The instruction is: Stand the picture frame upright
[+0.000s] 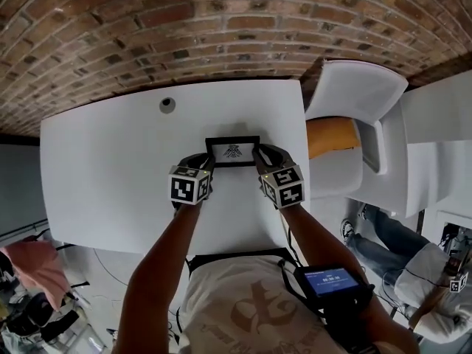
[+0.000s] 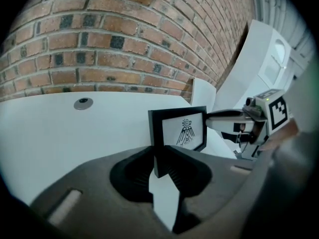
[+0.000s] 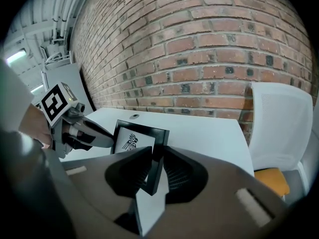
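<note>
A black picture frame with a bird emblem on white stands about upright on the white table, its face toward me. My left gripper is shut on its left edge, and in the left gripper view the pads press both sides of that edge. My right gripper is shut on the right edge, which sits between its pads. The frame shows its picture in the left gripper view, with the right gripper at its far side. The frame and the left gripper also show in the right gripper view.
A round cable grommet sits in the table behind the frame, near the brick wall. The table's right edge runs close to the right gripper. Beyond it stands a white chair with an orange seat. A seated person is at lower right.
</note>
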`<state>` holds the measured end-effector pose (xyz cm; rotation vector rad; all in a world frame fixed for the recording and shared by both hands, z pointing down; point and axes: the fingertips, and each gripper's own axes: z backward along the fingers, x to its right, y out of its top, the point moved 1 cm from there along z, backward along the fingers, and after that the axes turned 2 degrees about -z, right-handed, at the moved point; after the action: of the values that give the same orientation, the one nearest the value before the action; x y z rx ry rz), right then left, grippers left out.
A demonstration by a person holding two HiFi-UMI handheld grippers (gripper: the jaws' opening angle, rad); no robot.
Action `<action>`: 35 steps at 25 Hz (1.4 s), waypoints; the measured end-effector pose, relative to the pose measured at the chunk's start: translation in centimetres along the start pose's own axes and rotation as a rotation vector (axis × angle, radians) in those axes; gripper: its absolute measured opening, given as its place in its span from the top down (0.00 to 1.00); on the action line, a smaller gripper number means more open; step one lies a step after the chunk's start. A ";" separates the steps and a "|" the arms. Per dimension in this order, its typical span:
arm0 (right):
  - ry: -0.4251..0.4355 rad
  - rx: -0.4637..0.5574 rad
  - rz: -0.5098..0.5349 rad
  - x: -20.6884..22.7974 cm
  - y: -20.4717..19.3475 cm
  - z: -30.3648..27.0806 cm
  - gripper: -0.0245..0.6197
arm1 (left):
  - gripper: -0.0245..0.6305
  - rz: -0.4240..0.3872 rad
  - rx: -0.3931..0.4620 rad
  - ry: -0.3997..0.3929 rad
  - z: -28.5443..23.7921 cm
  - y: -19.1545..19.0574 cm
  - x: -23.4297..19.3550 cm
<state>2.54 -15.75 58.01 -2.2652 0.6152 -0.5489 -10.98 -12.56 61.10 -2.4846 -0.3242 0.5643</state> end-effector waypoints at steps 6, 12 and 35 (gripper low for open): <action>0.026 0.026 0.002 -0.7 1.1 -1.9 0.84 | 0.86 0.020 0.029 0.033 0.7 0.7 -1.7; 0.036 0.041 0.017 -0.9 3.0 -3.5 0.84 | 0.86 0.016 0.058 0.060 1.0 2.0 -3.4; 0.020 0.144 -0.021 1.2 11.1 -11.7 0.84 | 0.86 -0.021 0.147 0.092 -2.1 10.2 -11.5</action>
<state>-5.85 -29.62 57.79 -2.1355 0.5448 -0.6070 -19.06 -25.78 60.45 -2.3538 -0.2624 0.4476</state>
